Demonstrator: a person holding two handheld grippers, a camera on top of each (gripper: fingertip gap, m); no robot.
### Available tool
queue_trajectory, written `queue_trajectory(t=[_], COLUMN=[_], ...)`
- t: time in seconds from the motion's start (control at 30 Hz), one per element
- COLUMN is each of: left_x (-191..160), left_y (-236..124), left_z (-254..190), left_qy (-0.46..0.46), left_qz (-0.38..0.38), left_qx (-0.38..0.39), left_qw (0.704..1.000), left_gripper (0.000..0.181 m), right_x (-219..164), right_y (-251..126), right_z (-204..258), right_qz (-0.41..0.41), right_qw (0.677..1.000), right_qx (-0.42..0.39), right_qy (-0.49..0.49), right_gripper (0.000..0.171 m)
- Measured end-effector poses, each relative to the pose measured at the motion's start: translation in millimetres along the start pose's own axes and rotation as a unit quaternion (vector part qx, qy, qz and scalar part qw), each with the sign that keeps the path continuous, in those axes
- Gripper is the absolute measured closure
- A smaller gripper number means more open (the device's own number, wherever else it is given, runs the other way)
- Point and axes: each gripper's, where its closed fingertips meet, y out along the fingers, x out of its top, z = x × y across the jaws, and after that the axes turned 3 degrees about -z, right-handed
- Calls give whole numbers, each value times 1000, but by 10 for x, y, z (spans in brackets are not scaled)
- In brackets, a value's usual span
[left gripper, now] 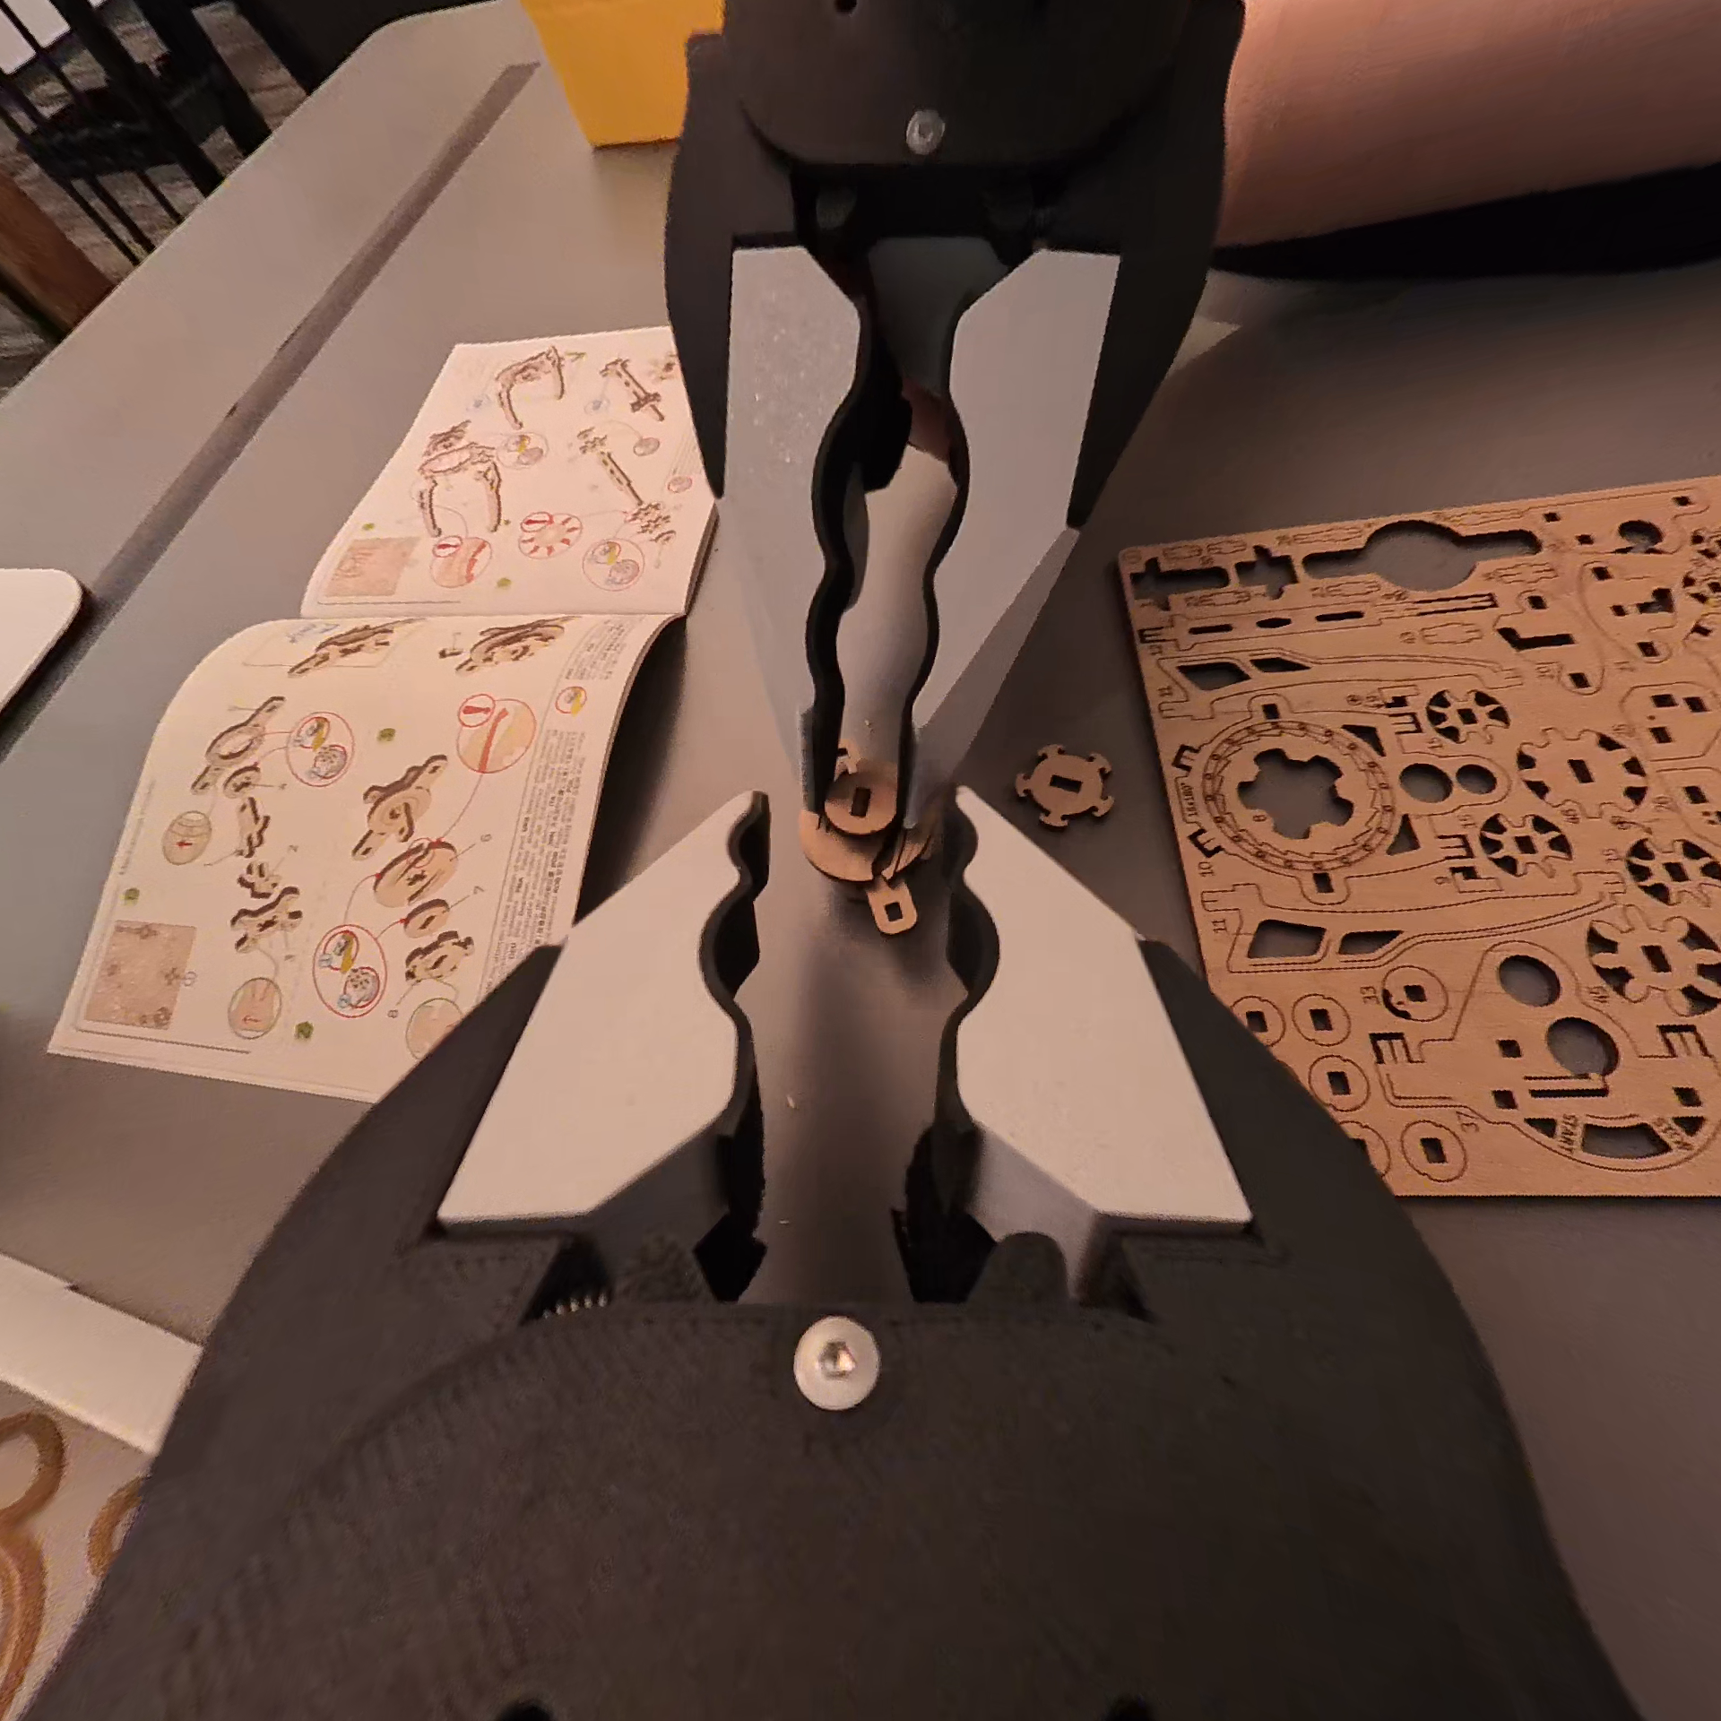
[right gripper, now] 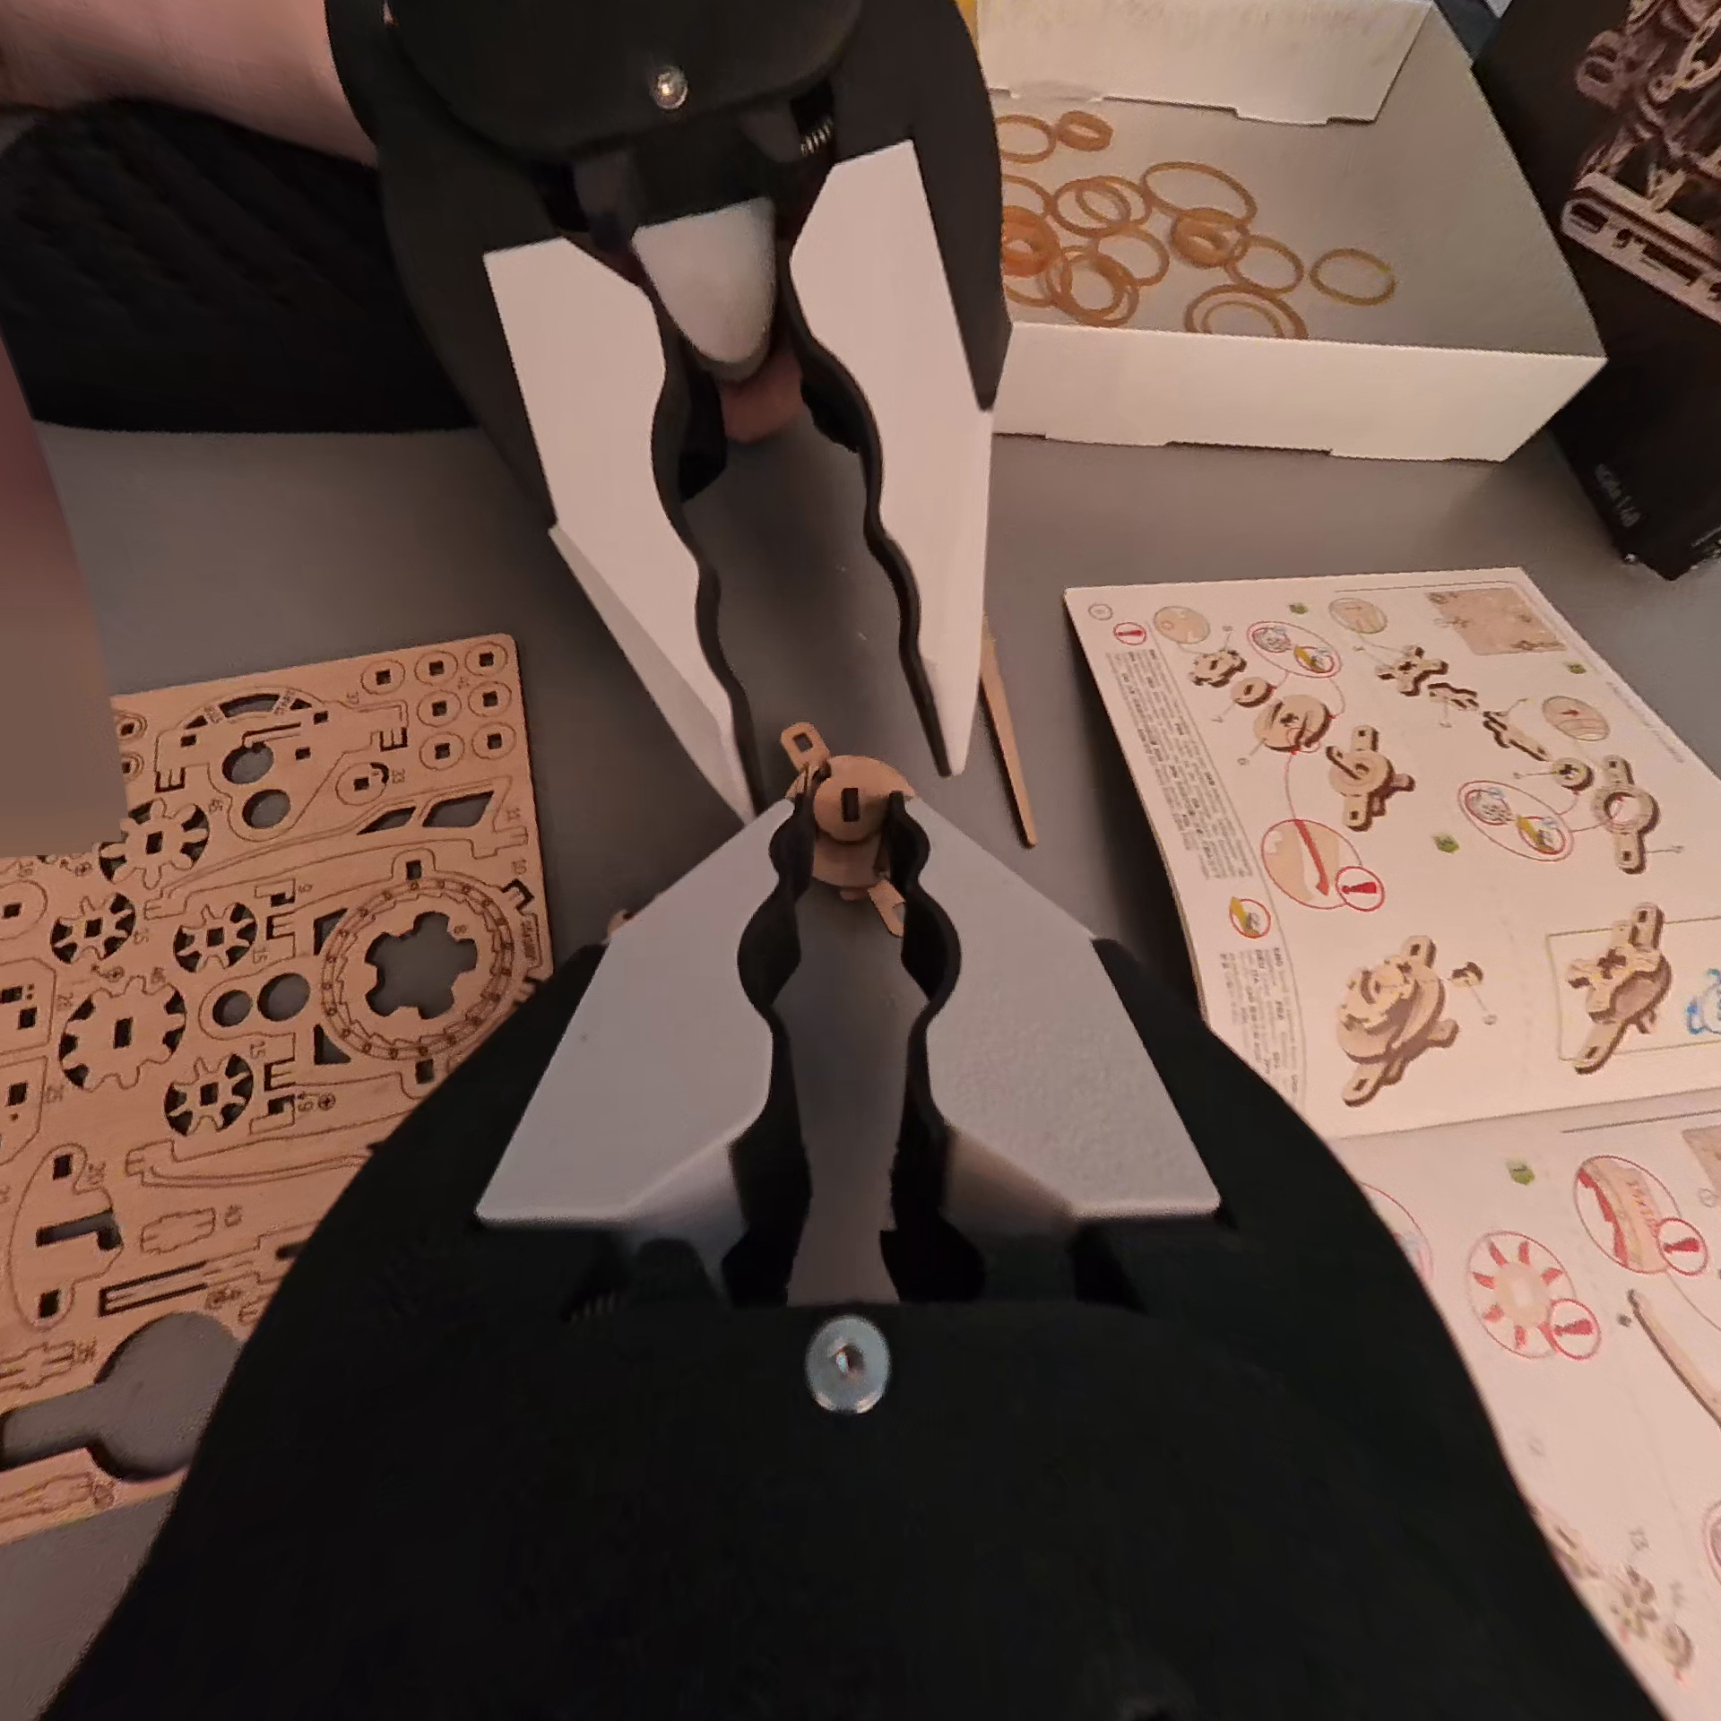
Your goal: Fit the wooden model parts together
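A small wooden assembly [left gripper: 838, 852] of stacked discs with a slotted tab lies low over the grey table [left gripper: 838, 978]. My right gripper [left gripper: 866, 792] comes in from the far side and is shut on its top disc. In the right wrist view the gripper [right gripper: 849, 824] pinches the assembly [right gripper: 843, 801] between its tips. My left gripper [left gripper: 861, 819] is open, its tips on either side of the assembly without touching it; it also shows in the right wrist view [right gripper: 846, 782]. A loose wooden gear [left gripper: 1064, 785] lies just right of it.
A laser-cut wooden parts sheet [left gripper: 1443, 838] [right gripper: 233, 978] lies on one side and an open instruction booklet [left gripper: 400, 792] [right gripper: 1397, 838] on the other. A thin wooden stick [right gripper: 1006, 745], a white box [right gripper: 1304, 391] of rubber bands, a dark box [right gripper: 1639, 279] and a yellow box [left gripper: 633, 65] stand around. The tips of both grippers are at nearly the same place.
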Motion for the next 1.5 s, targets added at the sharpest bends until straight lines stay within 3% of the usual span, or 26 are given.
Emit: queue_trajectory(t=[0.4,0.77,1.5], left_x=[-133,-17,-86], left_y=[44,-78,-60], left_z=[-92,-31,-86], left_qy=[12,-56,-7], left_qz=[45,-6,15], left_qx=[-22,-57,-47], left_qw=[999,997,999], left_gripper=[151,155,165], right_x=[26,19,17], right_y=[63,32,35], right_z=[81,95,101], right_qz=[-23,-36,-39], right_qw=[999,998,997], right_qx=[33,52,62], right_qy=[12,-2,10], right_gripper=[157,156,157])
